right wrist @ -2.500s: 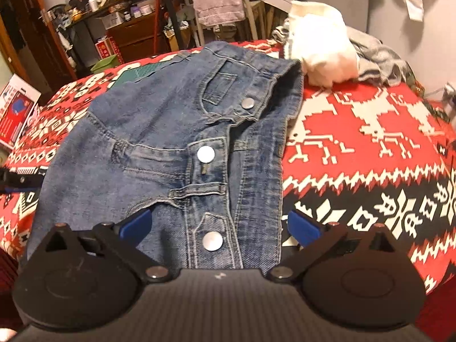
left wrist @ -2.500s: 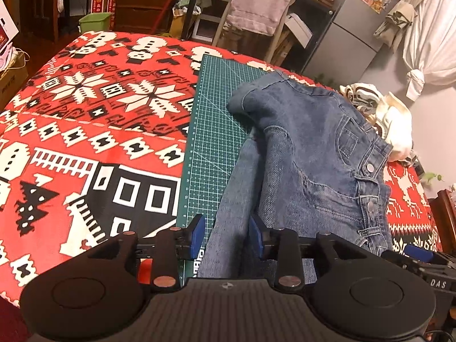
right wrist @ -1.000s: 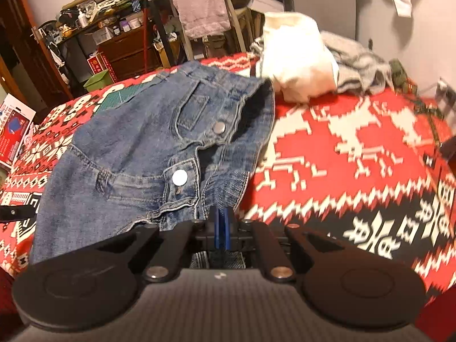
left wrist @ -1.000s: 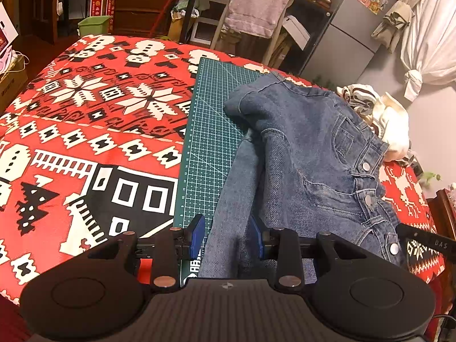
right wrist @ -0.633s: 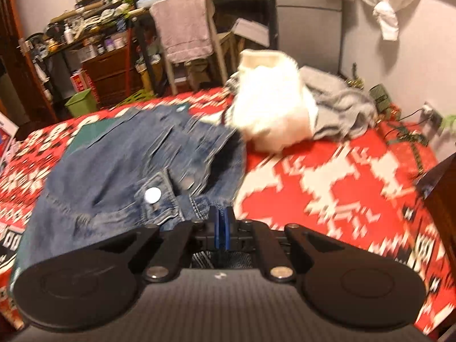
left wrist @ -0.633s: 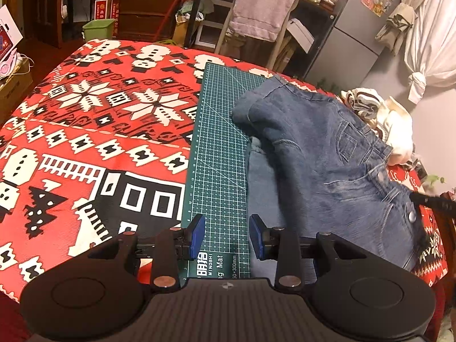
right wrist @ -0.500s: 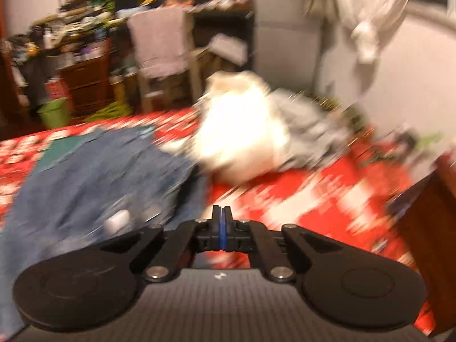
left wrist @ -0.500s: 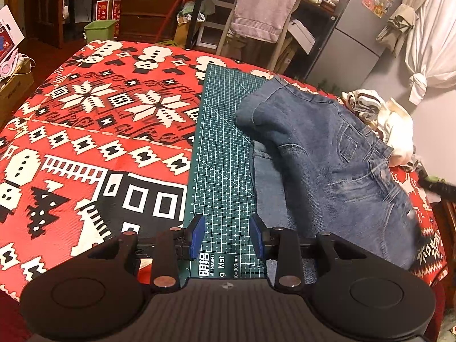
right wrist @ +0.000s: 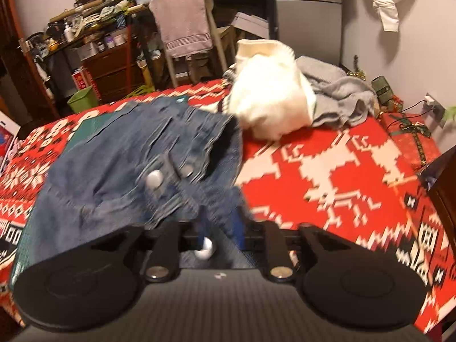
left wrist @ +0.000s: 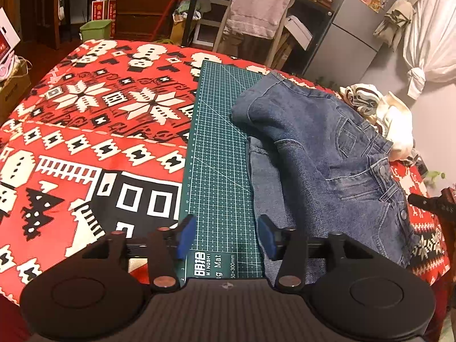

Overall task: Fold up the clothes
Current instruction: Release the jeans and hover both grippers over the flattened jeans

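Note:
A pair of blue jeans [left wrist: 327, 156] lies folded over on the right half of the green cutting mat [left wrist: 219, 142], waistband and buttons toward the right. My left gripper [left wrist: 226, 238] is open above the mat's near edge, its right finger just beside the jeans' lower hem and touching nothing. In the right wrist view the jeans [right wrist: 128, 156] are blurred. My right gripper [right wrist: 221, 228] has its blue pads slightly apart at the waistband, with denim and a metal button between them. From the left wrist view the right gripper [left wrist: 424, 201] shows as a dark tip at the jeans' right edge.
A red, white and black patterned cloth [left wrist: 85, 142] covers the table. A white garment [right wrist: 270, 105] and a grey one [right wrist: 342, 99] are piled at the far right. Dark wooden furniture [right wrist: 444, 193] stands off the right edge. A towel-draped chair [left wrist: 259, 2] is behind.
The right gripper, shut on the waistband, dragged the jeans rightward across the mat; its pads have now parted. The left gripper stayed open, and the hem slid out from between its fingers.

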The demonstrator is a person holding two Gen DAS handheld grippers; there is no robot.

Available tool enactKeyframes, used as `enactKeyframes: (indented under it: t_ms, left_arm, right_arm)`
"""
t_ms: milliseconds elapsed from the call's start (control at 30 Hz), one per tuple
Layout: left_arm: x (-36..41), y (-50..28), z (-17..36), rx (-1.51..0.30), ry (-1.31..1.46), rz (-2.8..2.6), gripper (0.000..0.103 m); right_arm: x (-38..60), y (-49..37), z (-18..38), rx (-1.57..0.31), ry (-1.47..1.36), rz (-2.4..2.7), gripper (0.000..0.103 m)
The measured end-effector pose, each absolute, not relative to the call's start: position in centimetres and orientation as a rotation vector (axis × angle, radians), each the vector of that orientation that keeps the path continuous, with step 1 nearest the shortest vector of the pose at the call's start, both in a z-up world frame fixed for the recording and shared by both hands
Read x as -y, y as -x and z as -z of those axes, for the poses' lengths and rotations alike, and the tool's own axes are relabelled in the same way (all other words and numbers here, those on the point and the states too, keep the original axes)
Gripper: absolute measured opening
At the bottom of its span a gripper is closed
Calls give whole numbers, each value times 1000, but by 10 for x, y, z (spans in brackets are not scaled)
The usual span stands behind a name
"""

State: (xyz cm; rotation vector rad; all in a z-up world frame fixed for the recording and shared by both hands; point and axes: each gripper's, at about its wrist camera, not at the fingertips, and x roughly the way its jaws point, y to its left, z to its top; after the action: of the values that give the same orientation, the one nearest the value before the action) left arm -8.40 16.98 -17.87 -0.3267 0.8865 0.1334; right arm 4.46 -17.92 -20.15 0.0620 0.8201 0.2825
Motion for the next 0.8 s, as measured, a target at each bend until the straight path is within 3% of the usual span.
enactKeyframes:
  t_ms: [33,100,200,400,533,800]
  left_arm:
    - [-168,84,178,-884,313,-138,59]
    - [-165,85,178,-881,288,-144,61]
    - [-160,84,178,-888,278,-135,66]
    - [-154,81,180,-900,262,-118,80]
    - [-150,81,178,-900,248,-121,89]
    - [-147,80,176,-931,217,-160,92]
  right_arm:
    - [177,-39,201,-822,-58,-291,38]
    - [171,-29,199,-825,-48,-312,56]
    - [161,-14,197,-829,-32,-342,73]
    - [141,16,193,-836,-2,-400,99]
    - [123,26,192,-843,48,-415,103]
    - [99,36,192,-856,199,-346,103]
